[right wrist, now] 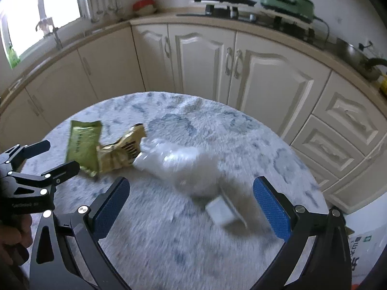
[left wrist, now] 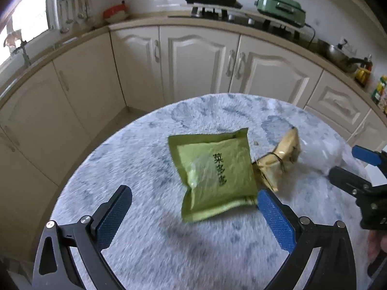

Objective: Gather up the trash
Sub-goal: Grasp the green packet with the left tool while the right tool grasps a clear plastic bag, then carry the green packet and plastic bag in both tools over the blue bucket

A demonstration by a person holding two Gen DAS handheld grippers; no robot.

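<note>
Green packet [left wrist: 215, 174] lies mid-table beside the gold wrapper [left wrist: 278, 159], clear plastic [right wrist: 183, 166] toward the table's right edge. My left gripper [left wrist: 193, 207] and right gripper [right wrist: 191, 193] both hover spread, empty. Approach stage, I judge; next, lower and pinch.

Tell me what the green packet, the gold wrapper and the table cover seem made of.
Green packet: likely plastic film, matte, with crimped edges. Gold wrapper: probably foil-lined plastic, shiny and crumpled. Table cover: fuzzy fabric, judging by its soft pile.
</note>
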